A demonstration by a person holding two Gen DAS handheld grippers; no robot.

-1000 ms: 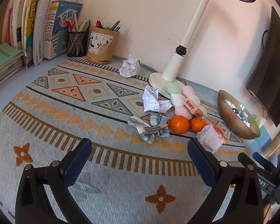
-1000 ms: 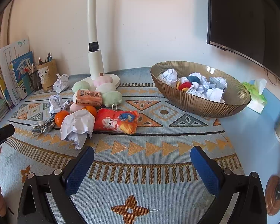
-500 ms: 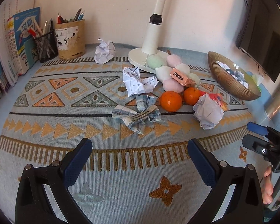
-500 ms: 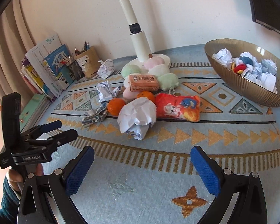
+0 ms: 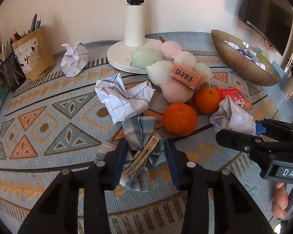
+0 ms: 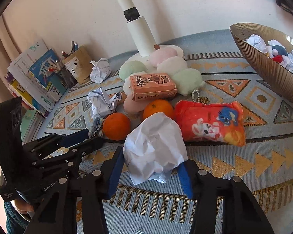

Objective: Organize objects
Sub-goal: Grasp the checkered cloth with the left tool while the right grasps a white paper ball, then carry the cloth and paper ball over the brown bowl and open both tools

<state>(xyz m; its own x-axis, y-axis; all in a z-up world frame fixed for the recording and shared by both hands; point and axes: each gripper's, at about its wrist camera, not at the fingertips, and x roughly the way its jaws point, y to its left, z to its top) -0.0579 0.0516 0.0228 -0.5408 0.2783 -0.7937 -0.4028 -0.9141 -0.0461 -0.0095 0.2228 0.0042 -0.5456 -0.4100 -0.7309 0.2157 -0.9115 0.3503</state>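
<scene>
My left gripper (image 5: 145,161) has its blue pads on both sides of a plaid bow hair clip (image 5: 140,154) lying on the patterned mat (image 5: 48,117), closing around it. My right gripper (image 6: 149,172) has its pads on either side of a crumpled white paper ball (image 6: 155,148), which also shows in the left wrist view (image 5: 232,117). Two oranges (image 5: 179,119) (image 5: 207,99), a red plush pouch (image 6: 210,123), an orange box (image 6: 152,85) on pastel plush balls (image 6: 174,66) and other paper balls (image 5: 125,97) (image 5: 74,58) lie behind.
A gold ribbed bowl (image 6: 263,66) with several paper balls and toys stands at the right. A white lamp base (image 5: 127,58) stands at the back. Pen holders (image 5: 32,54) and books (image 6: 35,78) are at the left.
Both grippers moved forward and down to the pile and narrowed: the left around the hair clip, the right around the paper ball. They were wide open and farther back before.
</scene>
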